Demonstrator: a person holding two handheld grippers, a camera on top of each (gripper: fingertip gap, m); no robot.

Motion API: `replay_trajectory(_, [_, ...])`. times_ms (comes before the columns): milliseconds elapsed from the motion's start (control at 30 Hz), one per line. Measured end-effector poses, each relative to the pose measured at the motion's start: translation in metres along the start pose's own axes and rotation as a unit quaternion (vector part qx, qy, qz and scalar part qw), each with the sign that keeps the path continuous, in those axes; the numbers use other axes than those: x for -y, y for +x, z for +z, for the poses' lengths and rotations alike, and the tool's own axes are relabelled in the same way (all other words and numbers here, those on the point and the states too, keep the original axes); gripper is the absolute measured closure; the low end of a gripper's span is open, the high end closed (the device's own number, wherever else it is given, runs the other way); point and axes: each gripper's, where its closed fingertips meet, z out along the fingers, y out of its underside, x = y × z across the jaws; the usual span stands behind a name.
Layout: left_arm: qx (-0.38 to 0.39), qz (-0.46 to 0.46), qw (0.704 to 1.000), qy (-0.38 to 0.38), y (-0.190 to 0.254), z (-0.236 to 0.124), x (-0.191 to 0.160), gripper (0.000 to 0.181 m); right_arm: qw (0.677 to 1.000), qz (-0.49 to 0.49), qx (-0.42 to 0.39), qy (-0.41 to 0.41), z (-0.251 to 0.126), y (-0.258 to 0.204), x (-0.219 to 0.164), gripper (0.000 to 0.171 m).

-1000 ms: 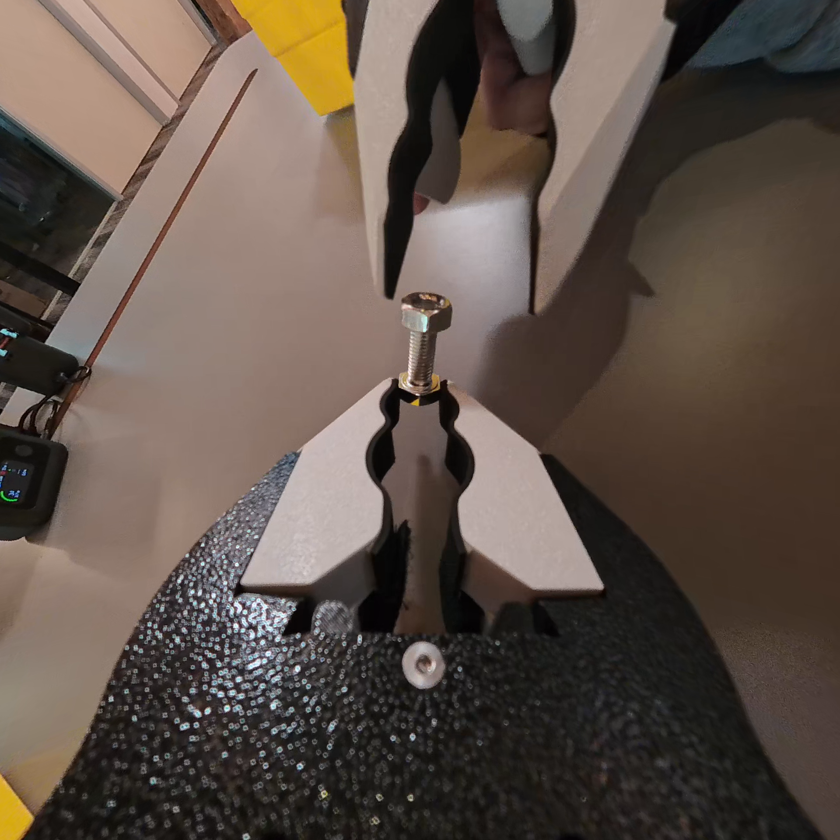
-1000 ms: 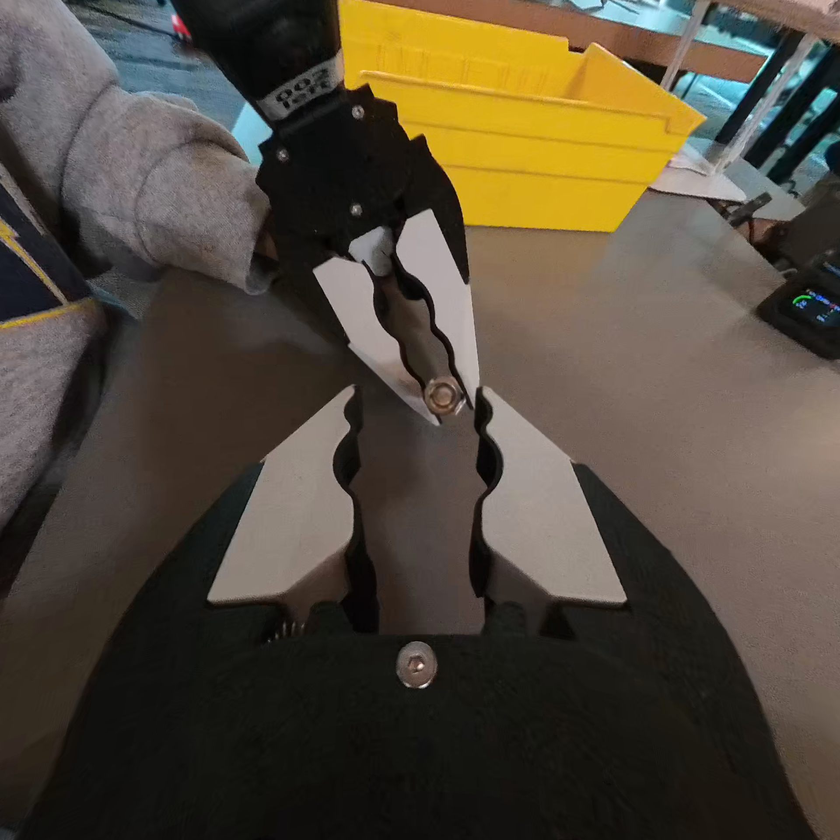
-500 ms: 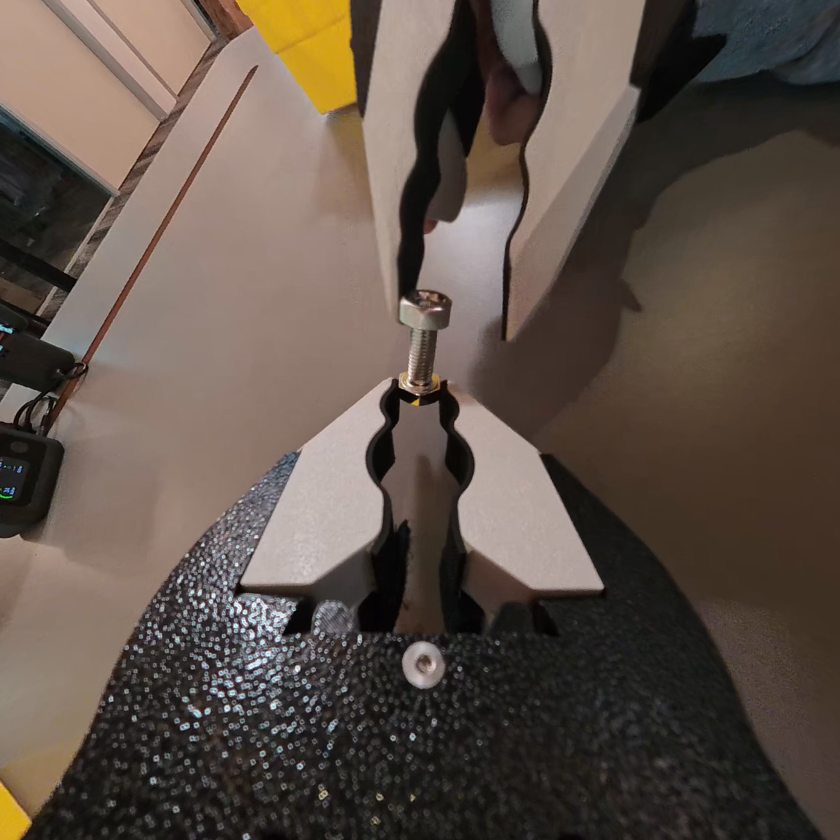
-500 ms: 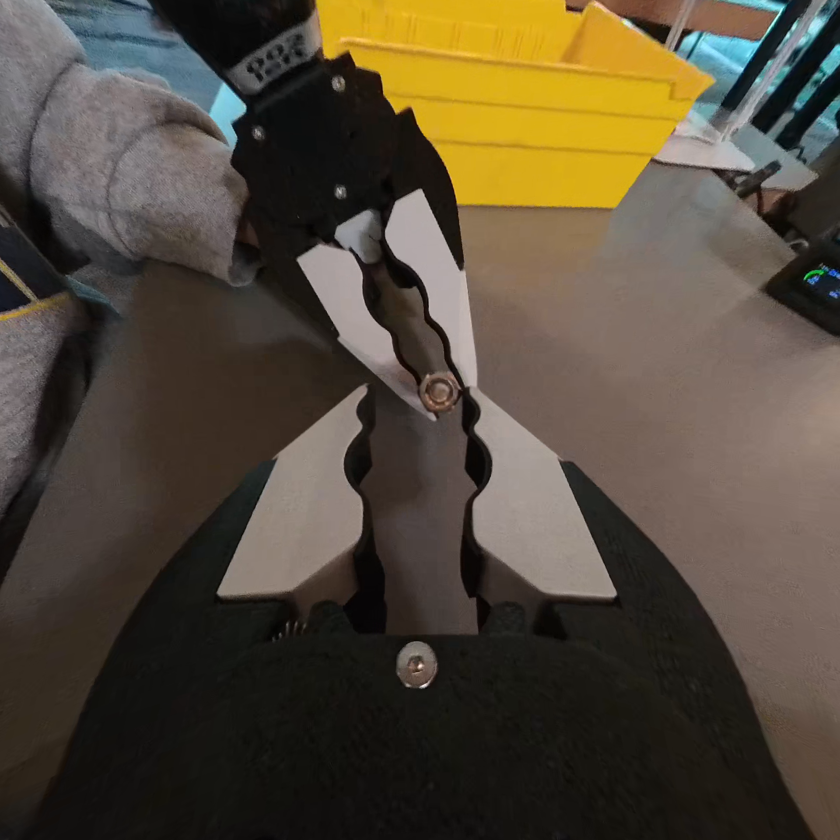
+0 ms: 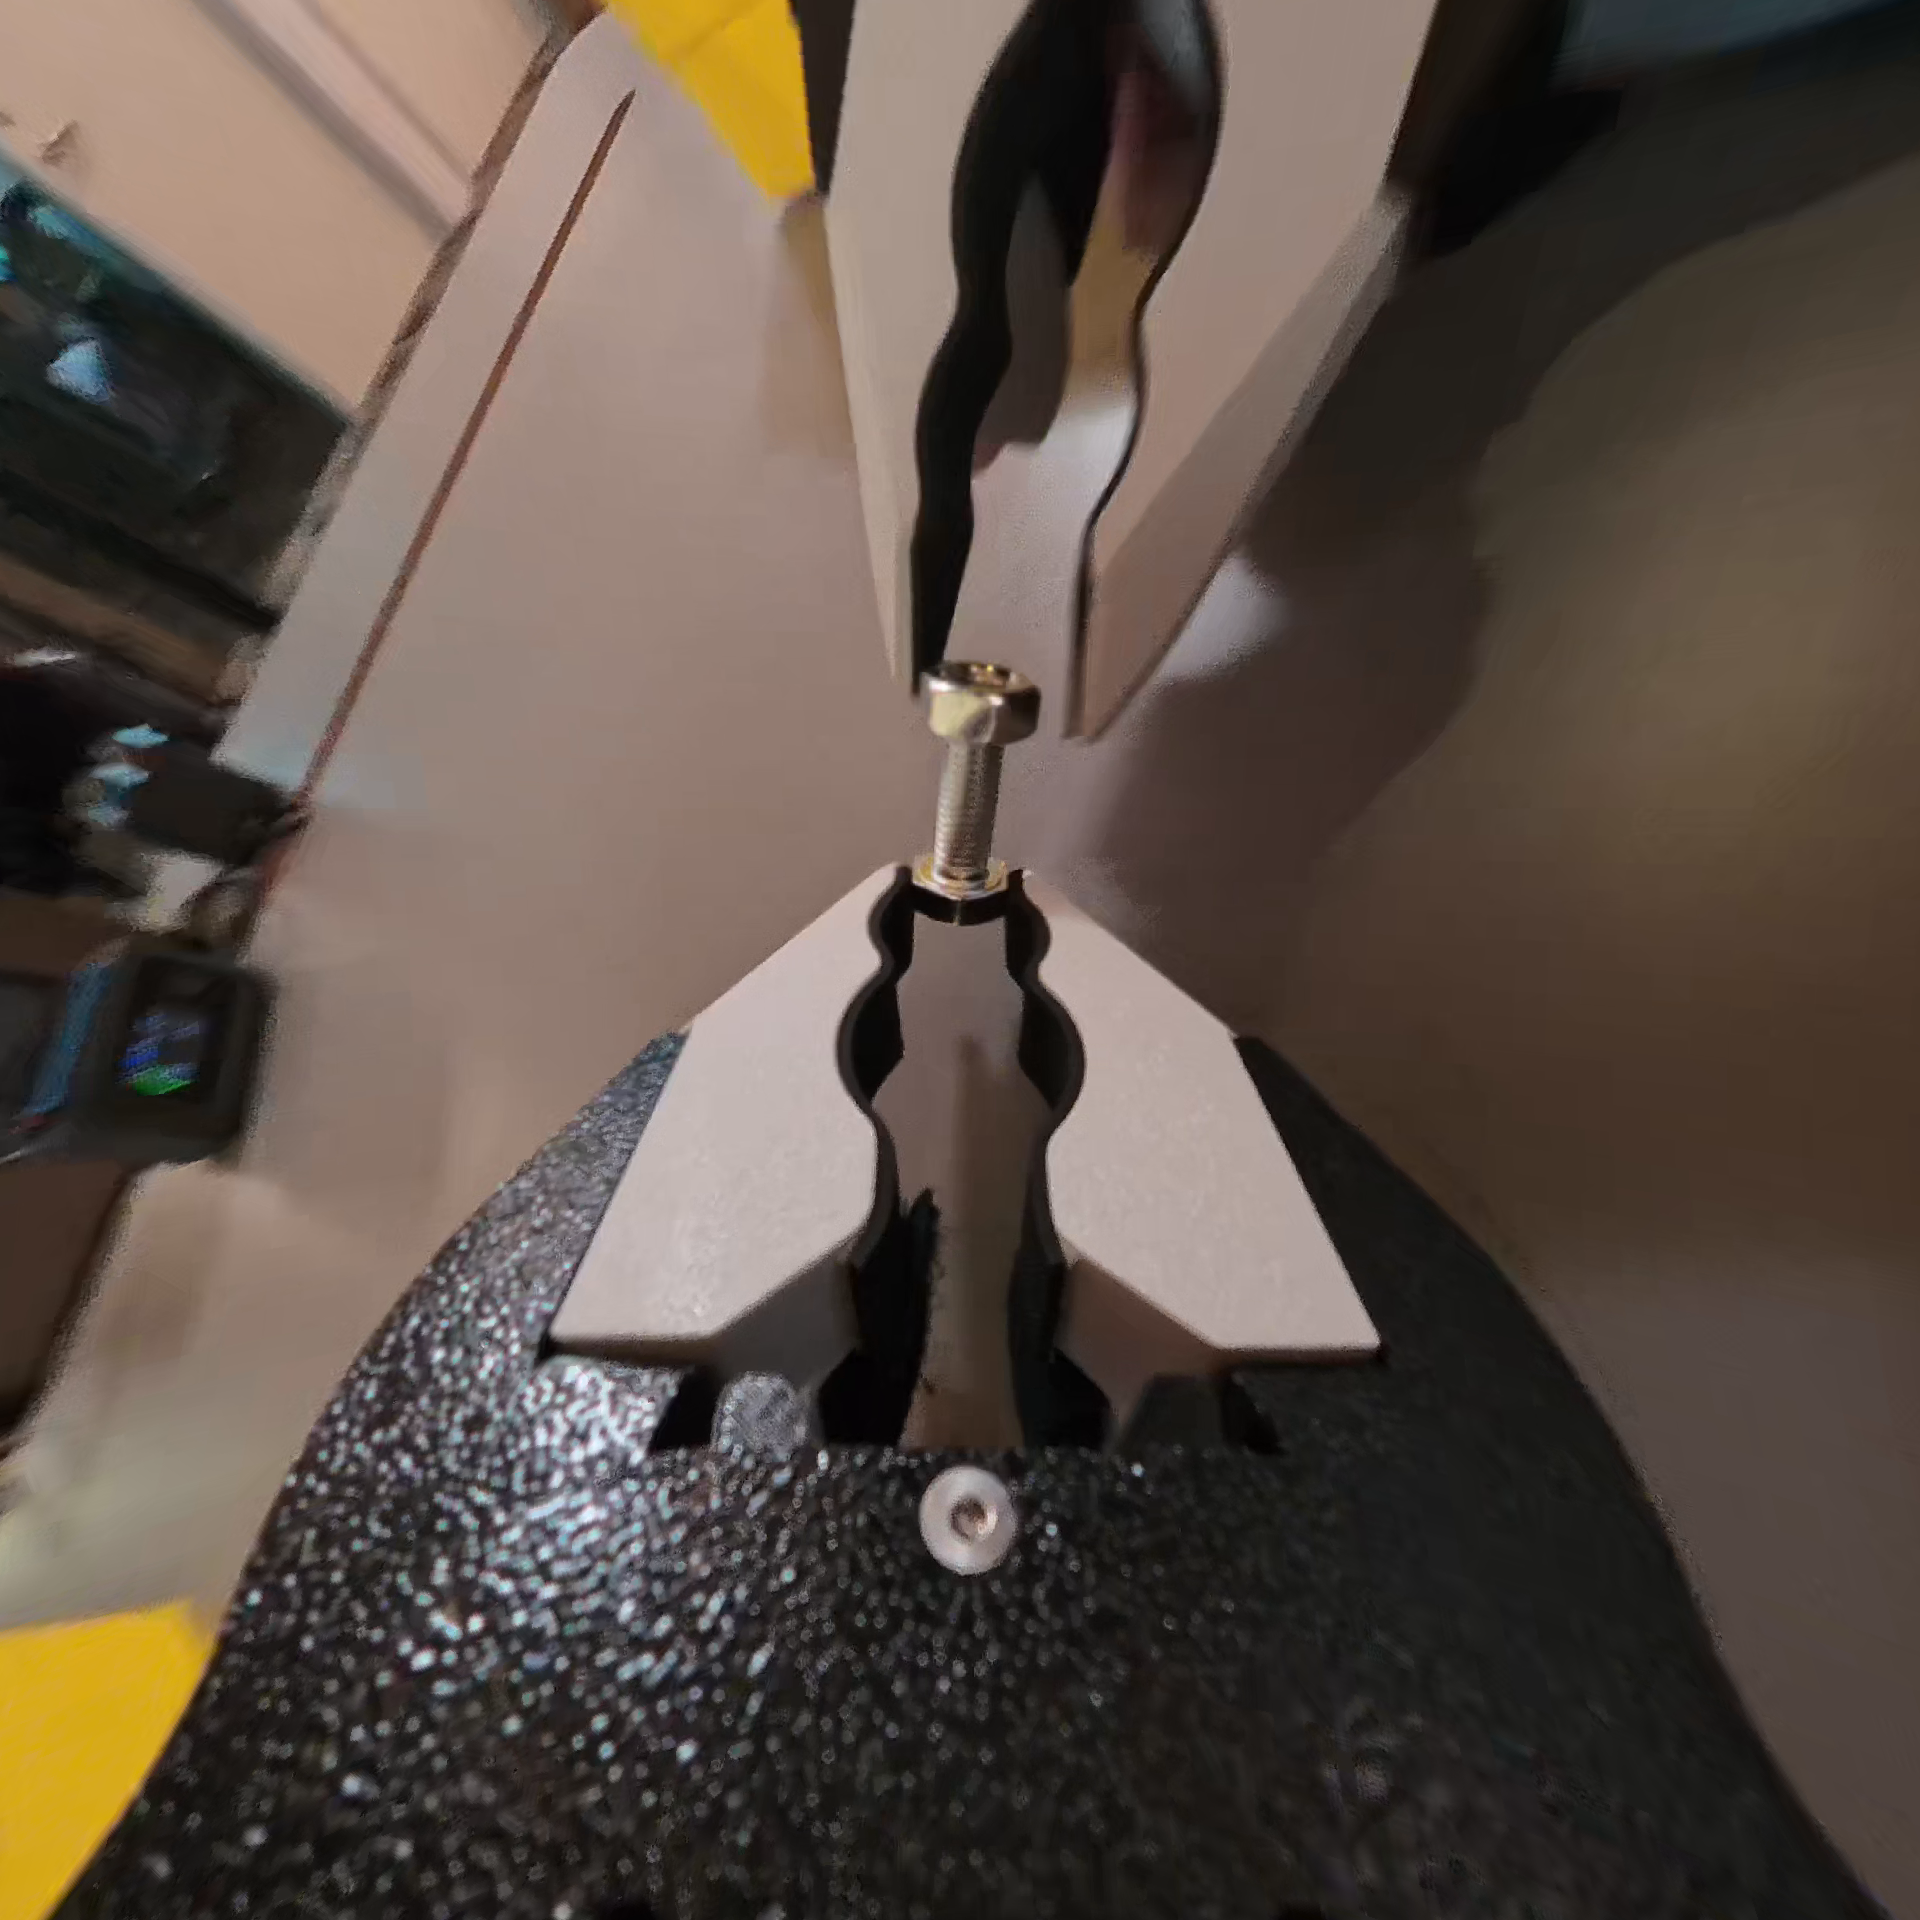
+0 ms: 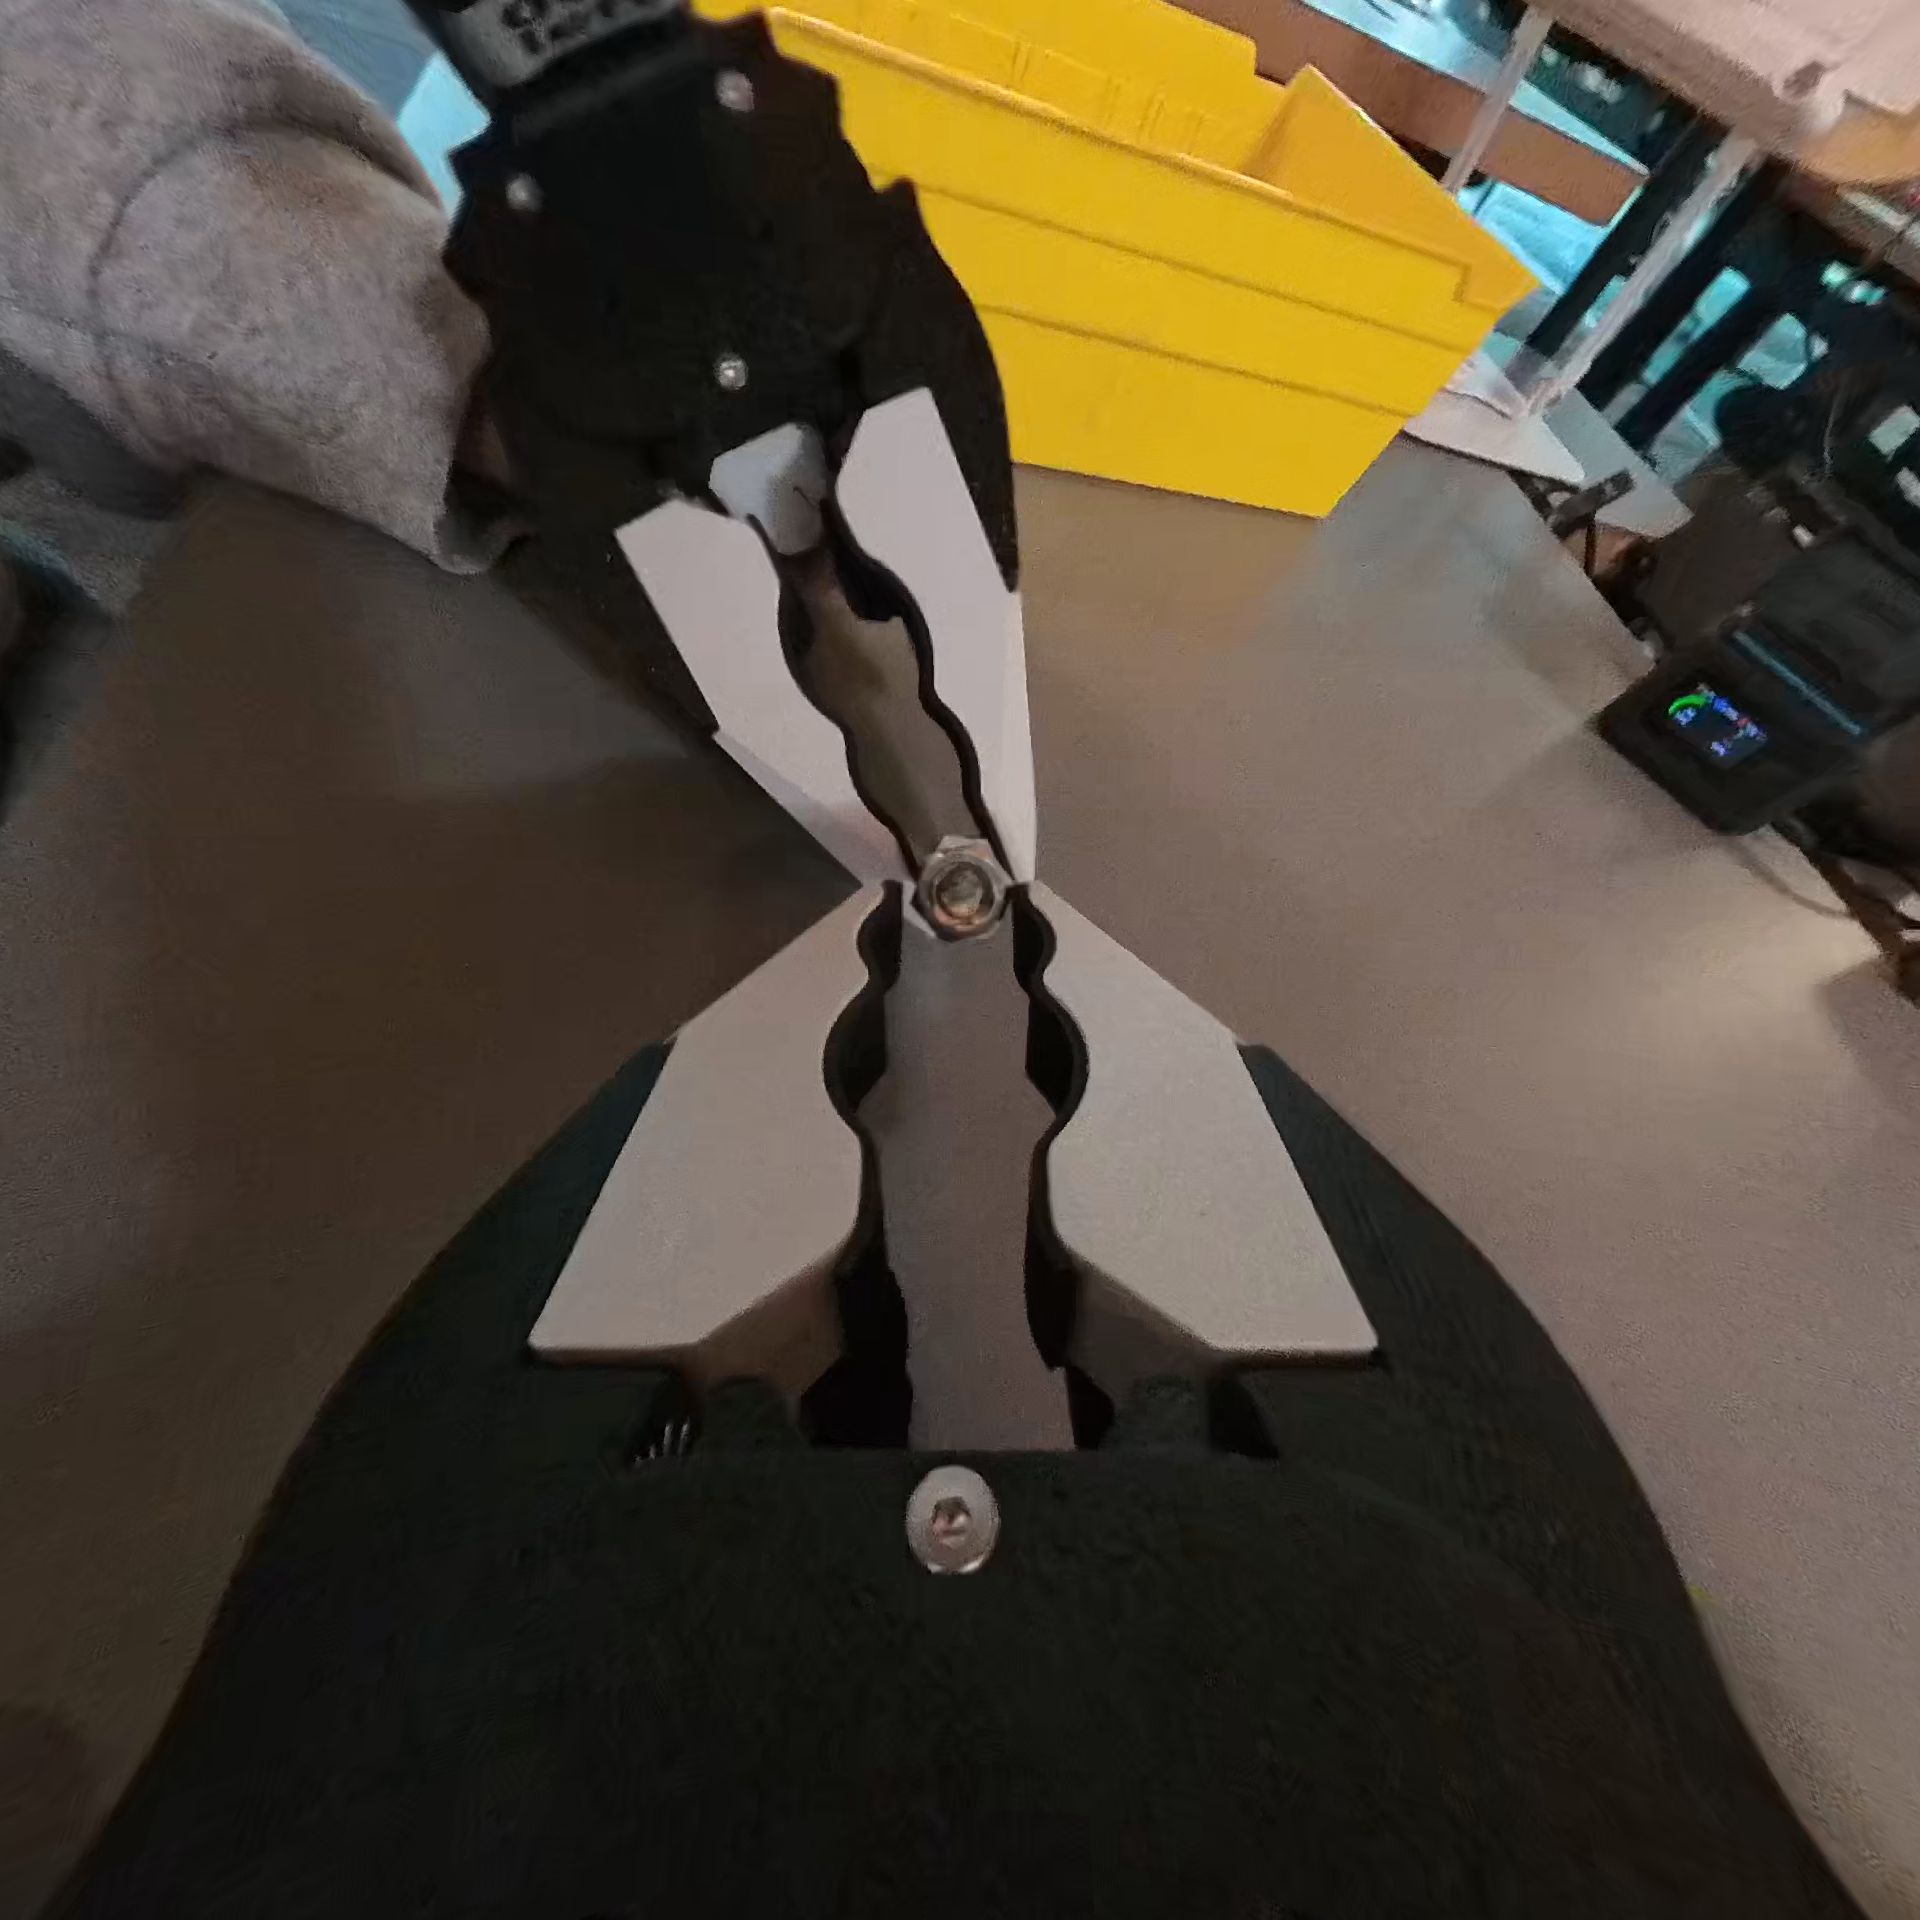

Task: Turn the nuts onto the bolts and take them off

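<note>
In the left wrist view my left gripper point(image 5: 961, 883) is shut on a small hex nut point(image 5: 961, 902) at its fingertips. A silver bolt point(image 5: 966, 800) stands out of the nut, pointing away, its hex head at the far end. My right gripper point(image 5: 997, 696) comes in from above with its fingertips on either side of that head. In the right wrist view my right gripper point(image 6: 958, 896) is shut on the bolt head point(image 6: 961, 899), seen end-on. The left gripper point(image 6: 961, 868) meets it tip to tip from the far side. Both are held above the grey table point(image 6: 1351, 935).
A yellow bin point(image 6: 1195, 291) stands at the back of the table. A small black device with a lit screen point(image 6: 1756, 717) and its cables sit at the right; it also shows in the left wrist view point(image 5: 166, 1049). A grey sleeve point(image 6: 208, 260) is at the left.
My right gripper has moved in over the bolt head and closed from wide open until its tips grip the head. The left gripper has kept hold of the nut.
</note>
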Motion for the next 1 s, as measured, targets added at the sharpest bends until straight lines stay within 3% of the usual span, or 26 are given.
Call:
replay_trajectory(33, [0.032,0.026,0.999,-0.031,-0.007,0.000,-0.008,0.166,0.999,0.034,0.006,-0.004,0.000,0.001,-0.002,0.145])
replay_trajectory(133, [0.091,0.077,0.988,-0.097,-0.016,0.000,-0.018,0.166,0.987,0.148,0.044,-0.033,0.005,0.000,-0.012,0.126])
replay_trajectory(233, [0.130,0.140,0.973,-0.133,-0.017,0.000,-0.017,0.166,0.982,0.162,0.054,-0.078,0.013,-0.006,-0.025,0.120])
replay_trajectory(400, [0.131,0.127,0.974,-0.136,-0.018,0.001,-0.017,0.166,0.984,0.153,0.053,-0.081,0.019,-0.007,-0.022,0.124])
replay_trajectory(533, [0.134,0.129,0.973,-0.137,-0.018,0.001,-0.017,0.166,0.998,0.046,0.034,0.040,0.011,-0.010,0.024,0.129])
replay_trajectory(667, [0.130,0.113,0.976,-0.133,-0.018,0.001,-0.017,0.165,0.990,0.141,-0.002,-0.027,0.012,0.011,-0.002,0.135])
replay_trajectory(800, [0.134,0.116,0.975,-0.137,-0.019,0.002,-0.017,0.166,0.986,0.157,-0.011,-0.059,0.016,0.011,-0.012,0.145])
replay_trajectory(867, [0.133,0.113,0.975,-0.136,-0.019,0.002,-0.017,0.165,0.986,0.147,-0.020,-0.072,0.019,0.012,-0.013,0.153])
replay_trajectory(1000, [0.123,0.115,0.978,-0.125,-0.018,0.002,-0.015,0.165,0.994,0.059,-0.034,-0.083,0.018,0.013,-0.015,0.154])
